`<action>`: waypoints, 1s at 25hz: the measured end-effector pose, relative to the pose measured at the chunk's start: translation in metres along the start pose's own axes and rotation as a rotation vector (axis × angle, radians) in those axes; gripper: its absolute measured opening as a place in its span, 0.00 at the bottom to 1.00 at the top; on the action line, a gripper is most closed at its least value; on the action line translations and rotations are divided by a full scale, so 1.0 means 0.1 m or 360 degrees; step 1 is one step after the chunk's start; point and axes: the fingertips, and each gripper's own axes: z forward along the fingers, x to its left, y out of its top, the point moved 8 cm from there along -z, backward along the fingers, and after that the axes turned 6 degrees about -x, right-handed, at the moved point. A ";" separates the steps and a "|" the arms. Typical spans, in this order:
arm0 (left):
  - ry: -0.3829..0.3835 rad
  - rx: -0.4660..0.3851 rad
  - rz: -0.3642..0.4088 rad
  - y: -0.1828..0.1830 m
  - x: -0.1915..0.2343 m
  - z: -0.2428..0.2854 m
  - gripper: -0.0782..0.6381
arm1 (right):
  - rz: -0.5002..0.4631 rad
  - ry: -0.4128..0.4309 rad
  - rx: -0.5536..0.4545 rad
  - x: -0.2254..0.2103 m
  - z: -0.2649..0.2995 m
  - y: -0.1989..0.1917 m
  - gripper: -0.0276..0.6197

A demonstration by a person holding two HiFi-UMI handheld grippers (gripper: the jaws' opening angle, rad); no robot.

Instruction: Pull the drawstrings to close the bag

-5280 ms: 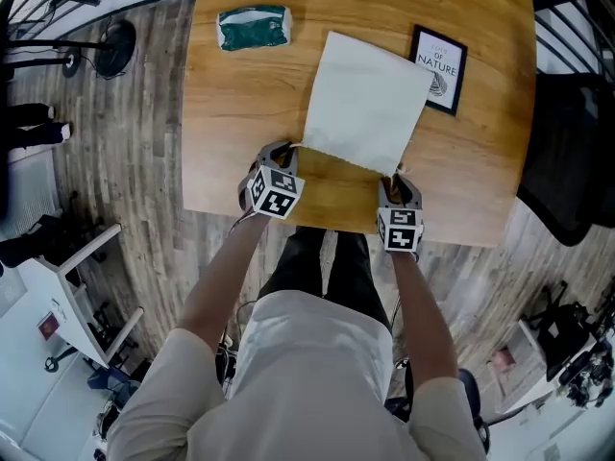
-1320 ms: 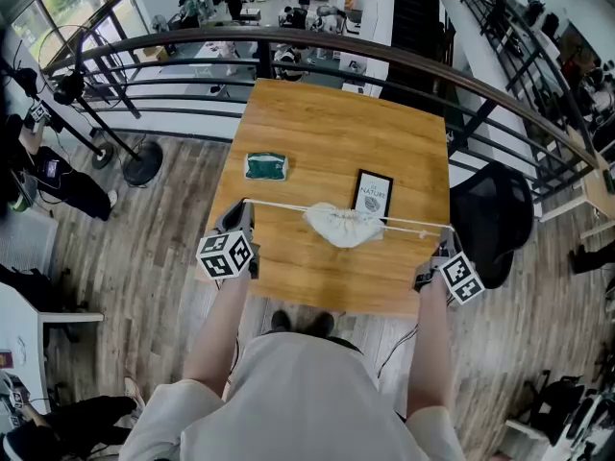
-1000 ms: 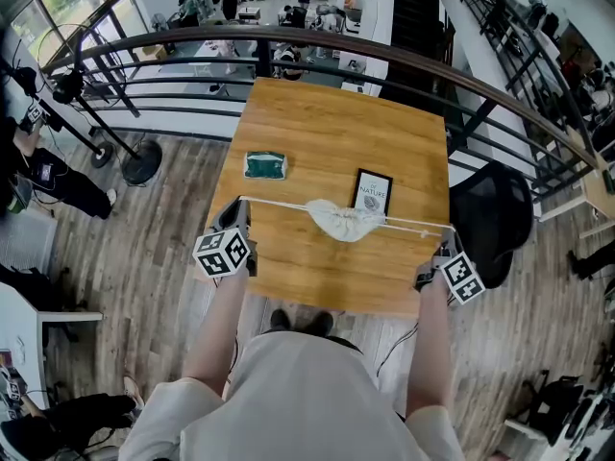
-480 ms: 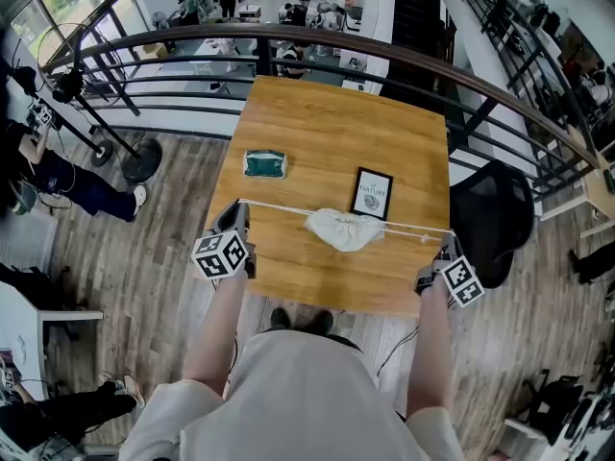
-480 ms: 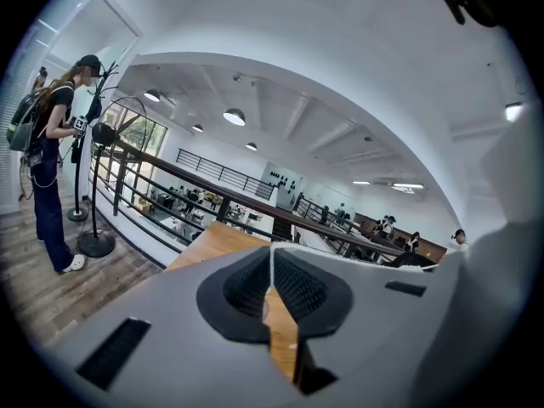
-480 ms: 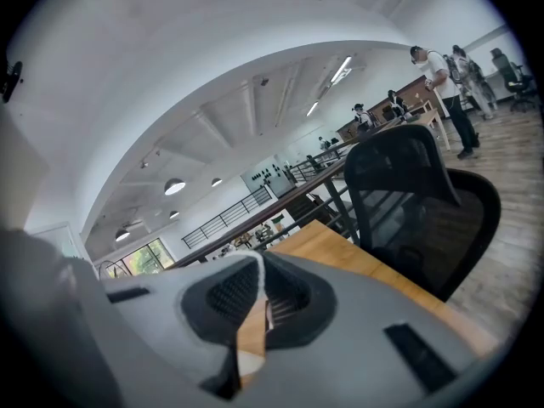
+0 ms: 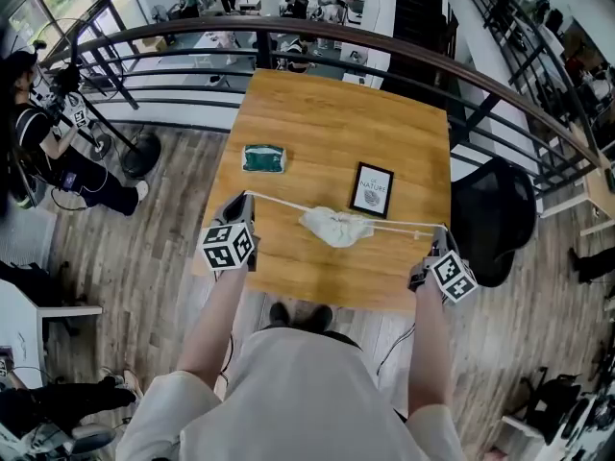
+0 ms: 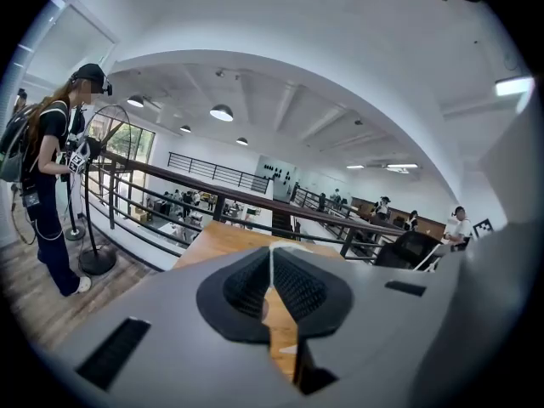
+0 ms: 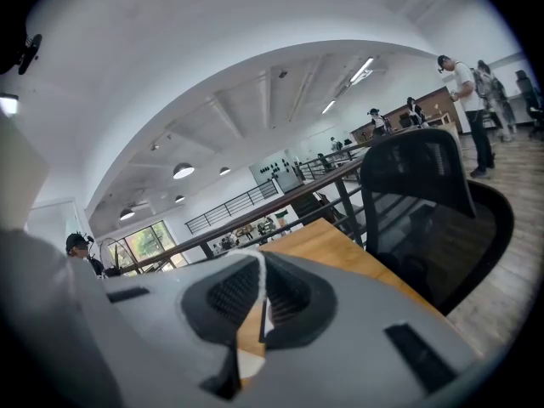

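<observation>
The white drawstring bag point(image 7: 335, 227) lies gathered into a small crumpled bunch at the middle of the wooden table point(image 7: 327, 113). One white cord point(image 7: 277, 204) runs taut from it to my left gripper point(image 7: 243, 200) at the table's left edge. A second cord point(image 7: 405, 226) runs to my right gripper point(image 7: 434, 235) at the right front corner. In the left gripper view the left gripper point(image 8: 270, 277) is shut, with the cord point(image 8: 271, 260) pinched between its ribbed pads. The right gripper point(image 9: 260, 289) is likewise shut on its cord point(image 9: 262, 272).
A green pouch point(image 7: 263, 158) lies at the table's left and a framed picture point(image 7: 372, 189) just behind the bag. A black office chair point(image 7: 492, 221) stands close beside the right gripper. A railing point(image 7: 404, 54) runs behind the table, and a person point(image 7: 43, 147) stands at far left.
Since the earliest frame the flat bag has been drawn into a tight bunch, with both grippers spread wide apart. Over the last second both grippers rolled slightly and the bunch shifted a little.
</observation>
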 end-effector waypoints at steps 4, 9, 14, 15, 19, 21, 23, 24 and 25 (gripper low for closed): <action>-0.0003 0.0073 -0.0018 -0.07 0.00 0.12 0.11 | -0.0038 0.0046 0.0041 0.11 0.14 -0.05 0.05; -0.0025 0.0122 -0.0052 -0.19 -0.02 0.23 0.11 | -0.0097 0.0111 0.0086 0.21 0.27 -0.14 0.05; -0.0059 0.0106 -0.0062 -0.23 -0.06 0.25 0.11 | -0.0146 0.0221 0.0065 0.32 0.29 -0.16 0.05; -0.0072 0.0101 -0.0052 -0.23 -0.07 0.24 0.11 | -0.0167 0.0235 0.0071 0.35 0.28 -0.18 0.05; -0.0136 0.0145 0.0002 -0.35 -0.08 0.21 0.12 | -0.0216 0.0260 0.0141 0.34 0.22 -0.36 0.05; -0.0159 0.0200 0.0017 -0.46 -0.07 0.18 0.12 | -0.0224 0.0258 0.0196 0.29 0.17 -0.49 0.05; -0.0175 0.0265 0.0024 -0.60 -0.05 0.13 0.12 | -0.0237 0.0250 0.0254 0.24 0.10 -0.62 0.05; -0.0180 0.0296 0.0022 -0.66 -0.03 0.11 0.12 | -0.0248 0.0246 0.0284 0.23 0.07 -0.68 0.05; -0.0186 0.0330 0.0019 -0.73 -0.01 0.08 0.12 | -0.0258 0.0243 0.0315 0.22 0.04 -0.75 0.05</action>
